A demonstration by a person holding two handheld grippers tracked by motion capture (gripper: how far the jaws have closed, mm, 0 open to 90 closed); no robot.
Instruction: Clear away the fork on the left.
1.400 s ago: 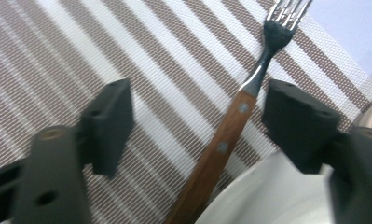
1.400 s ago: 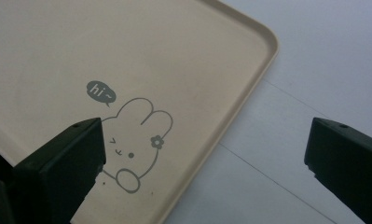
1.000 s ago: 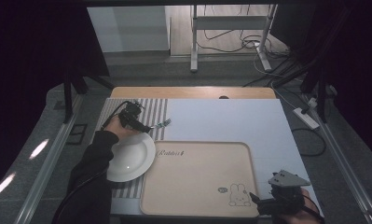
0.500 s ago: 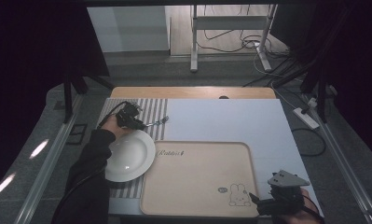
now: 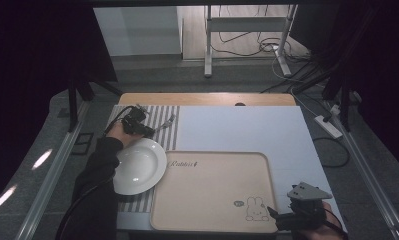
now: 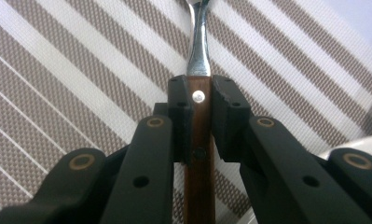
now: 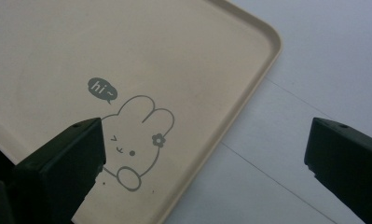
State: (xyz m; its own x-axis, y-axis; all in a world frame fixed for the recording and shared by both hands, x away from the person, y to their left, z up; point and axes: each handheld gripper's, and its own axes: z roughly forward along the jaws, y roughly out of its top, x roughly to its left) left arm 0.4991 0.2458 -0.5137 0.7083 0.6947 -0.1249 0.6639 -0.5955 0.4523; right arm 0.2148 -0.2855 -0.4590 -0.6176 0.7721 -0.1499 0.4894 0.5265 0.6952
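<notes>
The left gripper (image 6: pixel 200 119) is pinching the brown wooden handle of a fork (image 6: pixel 198 70), its jaws having just been closing onto it; both pads are pressing against the sides of the handle, which runs straight up between them into the shiny metal neck. In the high view this gripper (image 5: pixel 146 130) is sitting over the striped mat (image 5: pixel 164 117), just beyond the far rim of the white plate (image 5: pixel 136 166), with the fork (image 5: pixel 166 123) pointing away from the plate toward the bare white table (image 5: pixel 237 127). The person's left sleeve (image 5: pixel 94 185) is reaching up along the plate's left side.

The plate is resting on the striped mat, and its right rim is lying just beside the left edge of the beige tray (image 5: pixel 212 185).

The right gripper (image 7: pixel 207 154) is holding its jaws spread wide with nothing between them, hovering over the tray's (image 7: pixel 249 74) near right corner, well apart from the plate. A rabbit drawing (image 7: pixel 134 140) is showing on the tray beside one jaw. In the high view this gripper (image 5: pixel 273 216) is sitting right of the rabbit drawing (image 5: pixel 256 209).
</notes>
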